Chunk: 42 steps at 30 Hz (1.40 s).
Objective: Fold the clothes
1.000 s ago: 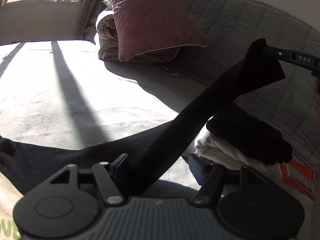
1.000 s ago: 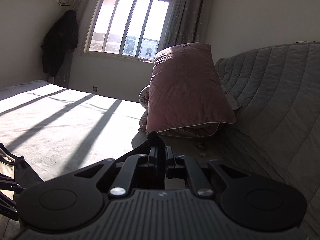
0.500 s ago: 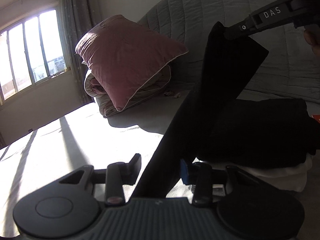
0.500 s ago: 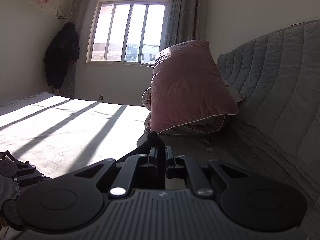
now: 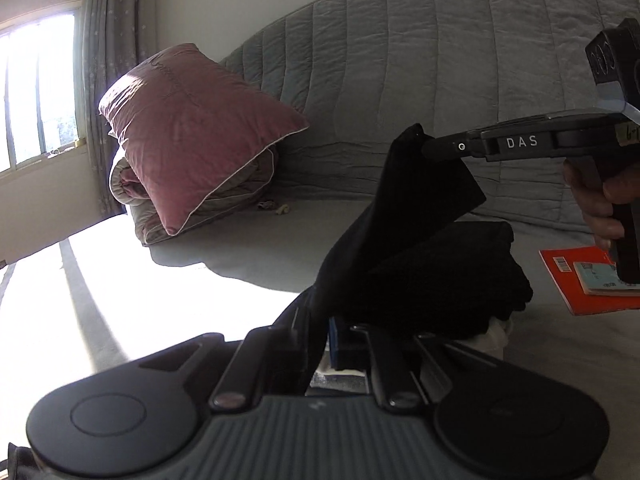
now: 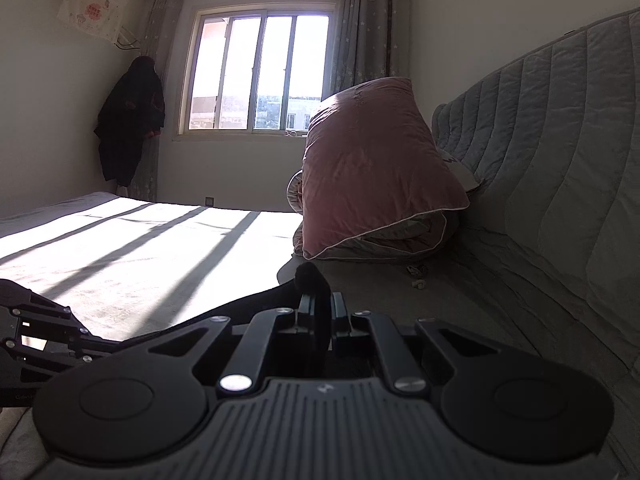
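Observation:
A long black garment (image 5: 416, 200) hangs stretched between my two grippers above the bed. The right gripper (image 5: 424, 146), held by a person's hand (image 5: 600, 208), is shut on the garment's upper end. In the right wrist view that end pokes up between the shut jaws of the right gripper (image 6: 320, 312) as a dark tip of black garment (image 6: 310, 274). My left gripper (image 5: 320, 340) is closing, its jaws nearly together with the garment's lower part pinched between them. Just behind lies a folded black cloth (image 5: 460, 280) on top of a folded white one (image 5: 496, 336).
A pink pillow (image 5: 192, 128) leans on a rolled quilt against the grey quilted headboard (image 5: 400, 60). A red booklet (image 5: 568, 284) lies on the bed at right. Sunlit bed sheet (image 6: 140, 248) spreads to the left; a window (image 6: 260, 72) and a hanging dark coat (image 6: 128, 120) stand beyond.
The left gripper's jaws have closed from wide apart onto the black garment, and its view has rolled and swung towards the headboard. The right gripper has sunk a little, still gripping the garment.

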Available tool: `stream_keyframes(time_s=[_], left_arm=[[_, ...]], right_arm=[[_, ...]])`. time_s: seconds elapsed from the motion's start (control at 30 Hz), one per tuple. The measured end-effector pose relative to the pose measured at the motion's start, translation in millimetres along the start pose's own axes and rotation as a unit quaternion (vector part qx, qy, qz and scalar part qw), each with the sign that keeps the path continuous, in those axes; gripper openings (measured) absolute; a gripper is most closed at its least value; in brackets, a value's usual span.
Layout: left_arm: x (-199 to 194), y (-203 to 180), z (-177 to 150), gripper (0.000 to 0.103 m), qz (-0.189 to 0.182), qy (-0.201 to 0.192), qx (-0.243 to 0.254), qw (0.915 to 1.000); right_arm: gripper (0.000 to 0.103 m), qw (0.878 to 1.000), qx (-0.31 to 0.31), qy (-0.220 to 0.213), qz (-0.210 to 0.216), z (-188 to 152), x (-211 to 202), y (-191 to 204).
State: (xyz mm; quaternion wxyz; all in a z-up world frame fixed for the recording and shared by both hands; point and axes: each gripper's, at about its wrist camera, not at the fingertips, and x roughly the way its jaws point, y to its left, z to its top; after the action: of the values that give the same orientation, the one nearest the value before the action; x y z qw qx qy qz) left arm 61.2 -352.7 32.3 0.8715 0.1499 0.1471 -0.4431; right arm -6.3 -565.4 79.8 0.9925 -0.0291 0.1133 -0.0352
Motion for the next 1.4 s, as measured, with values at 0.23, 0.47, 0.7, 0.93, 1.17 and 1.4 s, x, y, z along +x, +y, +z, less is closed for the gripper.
stream_keyframes(time_s=[0.23,0.47,0.7,0.93,1.17,1.4], left_arm=[[0.9,-16.8,-18.1,0.019,-0.114,0.039,0.014,0.9926],[-15.0,-27.1,-26.0,0.038,-0.134,0.047,0.033,0.9894],[-20.8,-19.0,-22.4,0.041,-0.106,0.04,0.009,0.9935],[-6.2,-17.4,-14.3,0.044,-0.066,0.055,0.016,0.9961],[23.1,-20.8,-17.6,0.043,-0.017,0.084,0.009,0.9963],[20.8,-11.1,-8.8,0.005,0.016,0.066,-0.01,0.9976]], right_arm=[[0.011,0.999,0.008,0.038,0.01,-33.4,-31.3,-4.2],[0.033,0.997,0.054,0.056,0.025,-27.2,-56.0,-18.4],[0.045,0.998,0.023,0.048,0.042,-5.9,-48.3,-6.2],[0.045,0.972,-0.213,0.091,0.044,5.9,-28.5,42.7],[0.004,0.898,-0.398,0.183,0.045,-7.7,0.7,63.3],[0.0,0.87,-0.481,0.104,-0.033,5.7,0.1,71.9]])
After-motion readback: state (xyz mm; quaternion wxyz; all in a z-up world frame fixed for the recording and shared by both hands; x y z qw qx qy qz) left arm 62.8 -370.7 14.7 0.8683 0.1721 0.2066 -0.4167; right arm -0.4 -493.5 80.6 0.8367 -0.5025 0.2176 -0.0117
